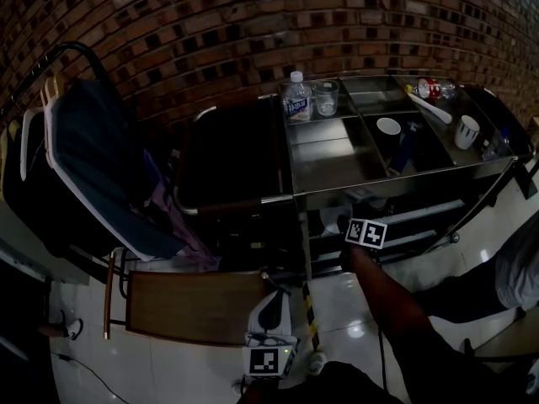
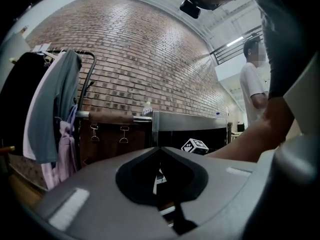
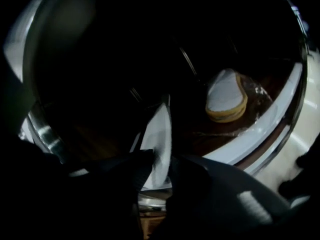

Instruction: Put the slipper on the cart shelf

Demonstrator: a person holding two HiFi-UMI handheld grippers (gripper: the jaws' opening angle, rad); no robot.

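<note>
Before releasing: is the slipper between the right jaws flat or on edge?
On edge. The right gripper view shows the white slipper standing thin-side up between the jaws; another slipper lies flat on the shelf beyond.

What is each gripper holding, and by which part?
The right gripper pinches a white slipper at its near end; the left gripper holds nothing.

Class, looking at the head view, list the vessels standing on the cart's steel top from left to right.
water bottle → glass → white bowl → white mug
</note>
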